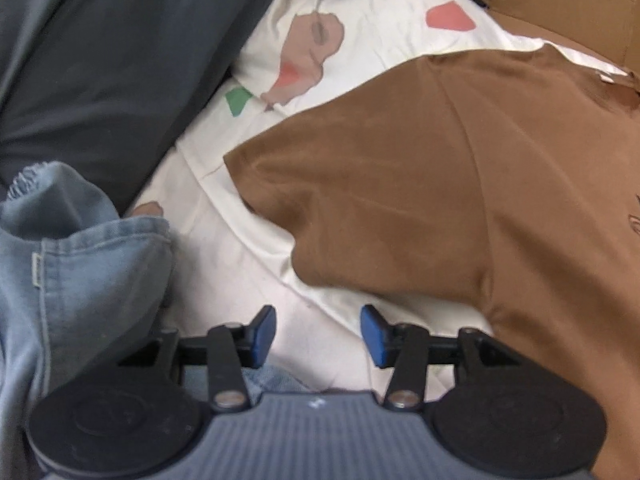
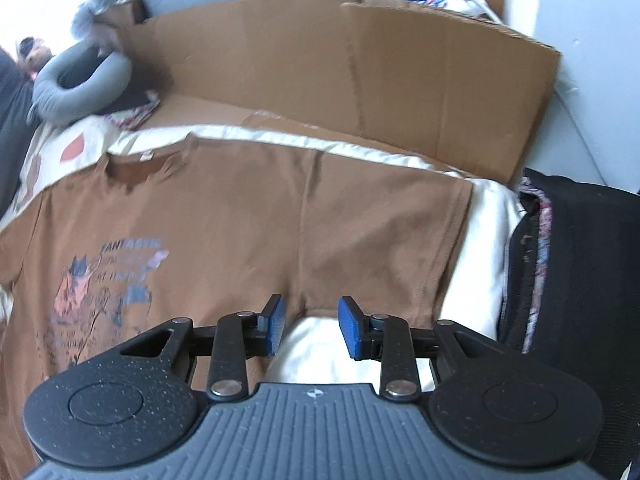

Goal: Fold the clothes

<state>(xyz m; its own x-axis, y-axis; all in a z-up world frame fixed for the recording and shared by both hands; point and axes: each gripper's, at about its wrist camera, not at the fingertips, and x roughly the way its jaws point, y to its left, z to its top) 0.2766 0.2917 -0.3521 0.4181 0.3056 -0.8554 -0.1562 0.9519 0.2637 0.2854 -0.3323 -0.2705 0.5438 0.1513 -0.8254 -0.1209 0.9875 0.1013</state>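
Observation:
A brown T-shirt (image 2: 248,208) with a printed graphic lies spread flat, front up, on a white patterned sheet (image 2: 488,232). In the left wrist view its sleeve (image 1: 360,208) reaches toward the left. My left gripper (image 1: 318,334) is open and empty above the sheet, just short of that sleeve. My right gripper (image 2: 310,326) is open and empty at the armpit of the other sleeve (image 2: 384,232), with its left pad over the shirt's body.
Light blue jeans (image 1: 72,272) and a dark grey garment (image 1: 104,72) lie left of the left gripper. A flattened cardboard sheet (image 2: 360,80) stands behind the shirt. A grey neck pillow (image 2: 80,80) lies far left. Dark clothes (image 2: 580,280) are piled at the right.

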